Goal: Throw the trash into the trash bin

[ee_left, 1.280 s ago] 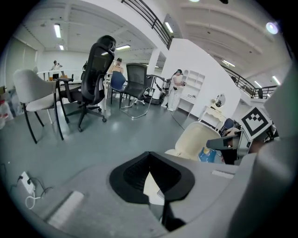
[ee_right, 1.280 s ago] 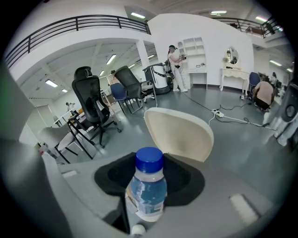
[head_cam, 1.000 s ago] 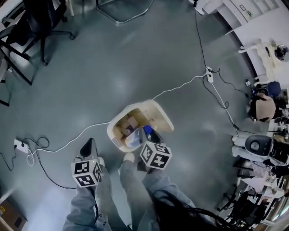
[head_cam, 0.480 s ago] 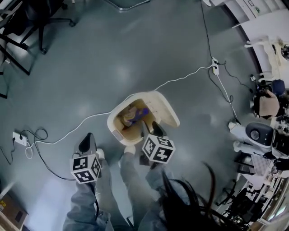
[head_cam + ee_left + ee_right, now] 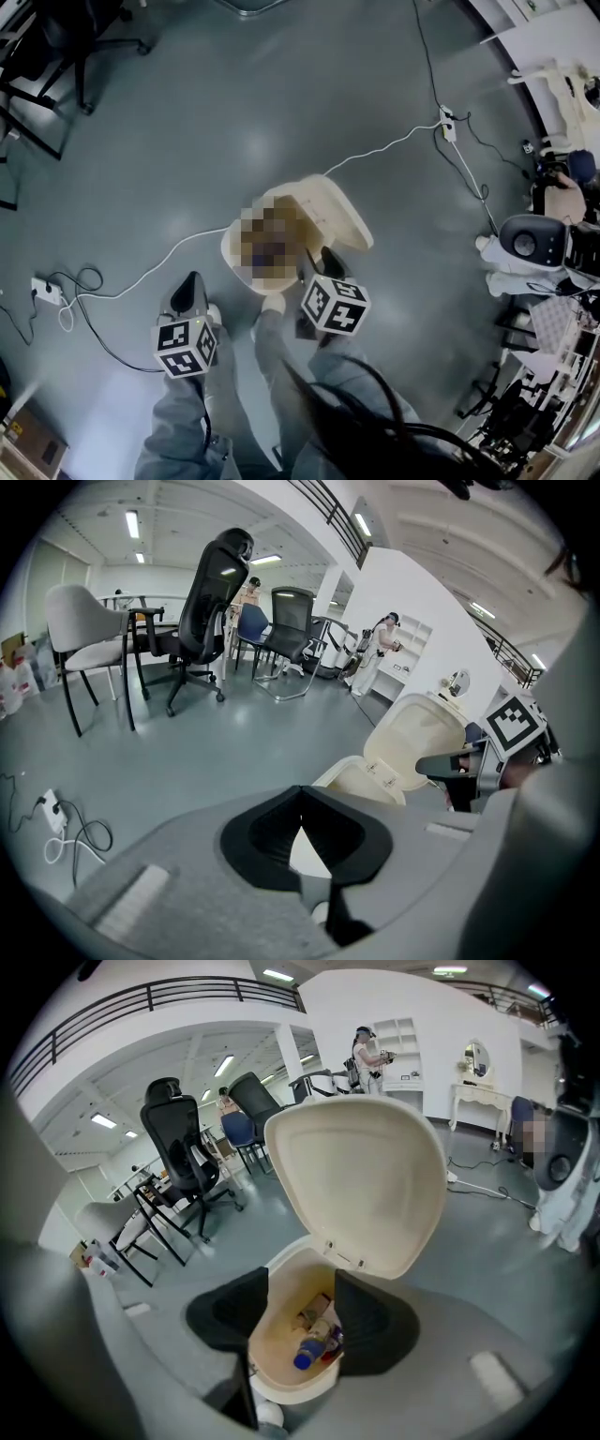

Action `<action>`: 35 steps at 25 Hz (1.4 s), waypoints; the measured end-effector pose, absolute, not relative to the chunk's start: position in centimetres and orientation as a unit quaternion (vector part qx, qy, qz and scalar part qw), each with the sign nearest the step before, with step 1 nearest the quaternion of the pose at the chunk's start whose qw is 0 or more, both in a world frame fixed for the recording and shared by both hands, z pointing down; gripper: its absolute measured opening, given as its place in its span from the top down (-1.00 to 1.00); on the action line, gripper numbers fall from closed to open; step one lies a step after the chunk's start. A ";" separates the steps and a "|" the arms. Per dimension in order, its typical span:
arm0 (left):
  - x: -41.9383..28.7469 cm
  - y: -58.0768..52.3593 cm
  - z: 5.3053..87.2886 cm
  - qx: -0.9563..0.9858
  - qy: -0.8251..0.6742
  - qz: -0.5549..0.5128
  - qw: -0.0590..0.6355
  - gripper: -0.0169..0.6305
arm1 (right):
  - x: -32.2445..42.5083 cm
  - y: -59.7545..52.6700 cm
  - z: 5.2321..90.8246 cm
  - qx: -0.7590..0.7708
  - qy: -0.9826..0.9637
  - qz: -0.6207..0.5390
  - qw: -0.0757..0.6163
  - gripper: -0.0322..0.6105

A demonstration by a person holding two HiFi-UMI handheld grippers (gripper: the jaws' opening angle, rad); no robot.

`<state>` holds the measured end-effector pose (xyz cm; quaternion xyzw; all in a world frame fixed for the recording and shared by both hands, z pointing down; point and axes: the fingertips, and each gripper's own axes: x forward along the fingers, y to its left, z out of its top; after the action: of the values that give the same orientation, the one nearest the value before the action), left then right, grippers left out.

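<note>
Trash bin [image 5: 291, 1393] is overhung by the downward-tilted right claw [image 5: 300, 1279], released and empty; left claw [image 5: 301, 794] is held clenched beside it. Lid [image 5: 361, 1180] raised; blue-capped bottle [image 5: 307, 1354] seen inside.

Bright, even light comes from ceiling strip lights [image 5: 132, 524]; soft glare patches lie on the grey floor [image 5: 253, 150]. Both gripper views bend strongly at the edges, with dark corners.
</note>
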<state>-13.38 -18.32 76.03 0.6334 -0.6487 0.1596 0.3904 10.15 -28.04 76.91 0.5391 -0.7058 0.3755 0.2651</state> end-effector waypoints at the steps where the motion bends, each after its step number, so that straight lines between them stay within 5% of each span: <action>1: -13.2 -18.2 76.0 0.635 -0.648 0.160 0.390 0.92 | 10.2 -27.9 76.9 0.539 -0.705 0.376 0.264 0.20; 25: -13.8 -21.3 59.7 0.692 -0.634 0.151 0.310 0.92 | 9.9 -23.9 62.5 0.545 -0.724 0.360 0.221 0.25; 35: -9.9 -22.8 47.8 0.744 -0.602 0.133 0.258 0.92 | 12.3 -23.3 49.9 0.571 -0.739 0.312 0.171 0.54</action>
<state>-9.87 -22.84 47.78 0.7443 -0.6016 0.1330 0.2577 12.29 -23.32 49.88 0.5714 -0.7393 0.3125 0.1713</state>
